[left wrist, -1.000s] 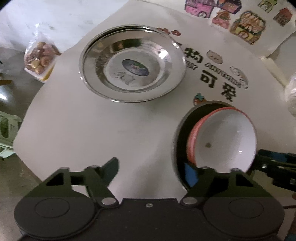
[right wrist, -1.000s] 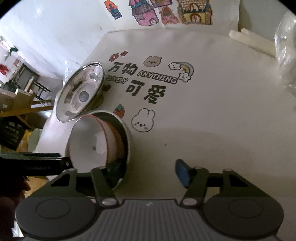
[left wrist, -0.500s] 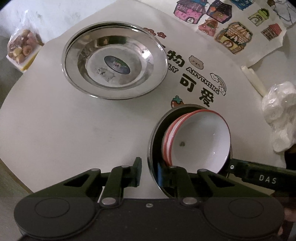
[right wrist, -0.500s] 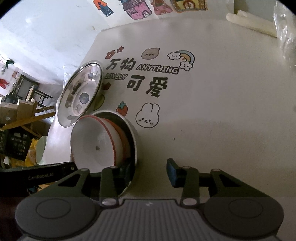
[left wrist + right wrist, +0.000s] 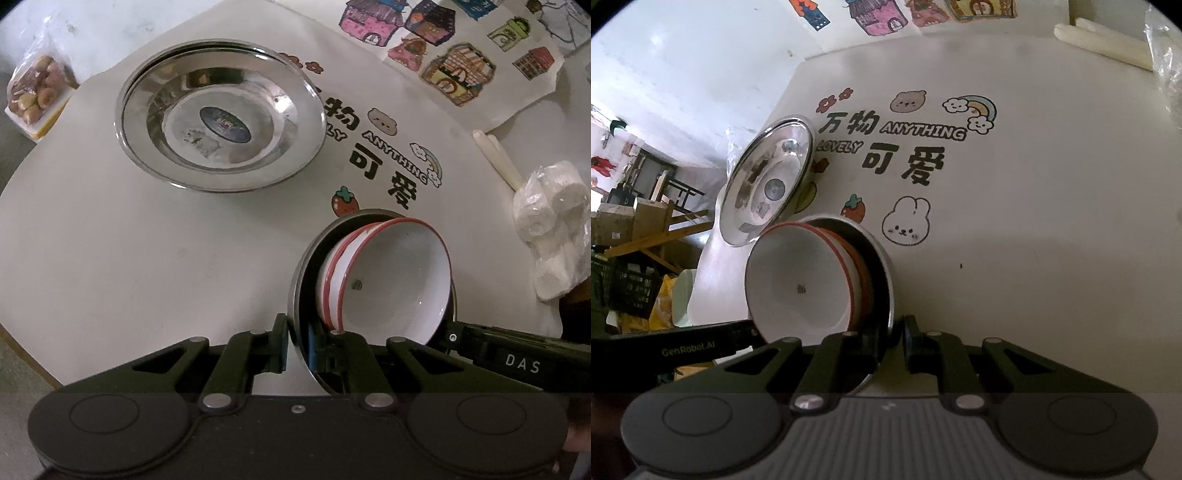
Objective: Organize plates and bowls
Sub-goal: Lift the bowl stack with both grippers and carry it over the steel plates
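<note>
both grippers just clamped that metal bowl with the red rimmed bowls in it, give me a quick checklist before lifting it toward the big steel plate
1. Left gripper shut on the metal bowl rim: ok.
2. Right gripper shut on the rim at the opposite side: ok.
3. Red rimmed bowls seated level inside: not ok, they lean against one wall and could shift.
4. Big steel plate free to receive the load: ok, only a label sticker shows in it.
5. Path across the table to the plate: ok, nothing lies between.
6. Grip depth enough for the weight: cannot tell, pads hold only the thin rim.
</note>
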Motion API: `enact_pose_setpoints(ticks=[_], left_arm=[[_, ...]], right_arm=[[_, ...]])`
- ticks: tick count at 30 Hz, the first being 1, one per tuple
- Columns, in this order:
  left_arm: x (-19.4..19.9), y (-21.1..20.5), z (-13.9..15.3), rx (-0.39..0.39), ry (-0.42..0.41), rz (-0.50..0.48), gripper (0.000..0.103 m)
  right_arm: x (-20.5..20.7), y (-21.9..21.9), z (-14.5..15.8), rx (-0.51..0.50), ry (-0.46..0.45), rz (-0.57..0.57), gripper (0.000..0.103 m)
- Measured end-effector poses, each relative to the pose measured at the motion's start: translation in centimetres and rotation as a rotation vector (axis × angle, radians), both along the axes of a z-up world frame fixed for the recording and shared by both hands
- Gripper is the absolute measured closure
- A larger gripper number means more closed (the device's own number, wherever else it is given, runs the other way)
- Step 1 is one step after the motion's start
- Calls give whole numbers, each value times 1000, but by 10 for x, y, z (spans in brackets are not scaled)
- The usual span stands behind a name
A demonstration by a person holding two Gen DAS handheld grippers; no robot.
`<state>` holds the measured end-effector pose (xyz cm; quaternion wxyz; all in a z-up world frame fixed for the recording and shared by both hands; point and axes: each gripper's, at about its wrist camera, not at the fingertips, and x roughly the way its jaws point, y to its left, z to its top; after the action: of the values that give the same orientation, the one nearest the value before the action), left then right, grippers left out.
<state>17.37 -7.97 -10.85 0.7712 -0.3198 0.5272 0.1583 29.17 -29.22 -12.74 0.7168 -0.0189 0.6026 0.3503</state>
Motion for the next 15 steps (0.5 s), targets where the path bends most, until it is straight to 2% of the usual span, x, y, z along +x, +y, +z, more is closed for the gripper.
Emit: enact_pose_setpoints(ticks=[9,15], left_arm=[[7,13,18,14,-37,-61,95],[18,37,28,12,-65,-129,94]], right_arm=[[-5,1,16,28,-19,-53,89],[-5,16,28,48,-46,-120,89]])
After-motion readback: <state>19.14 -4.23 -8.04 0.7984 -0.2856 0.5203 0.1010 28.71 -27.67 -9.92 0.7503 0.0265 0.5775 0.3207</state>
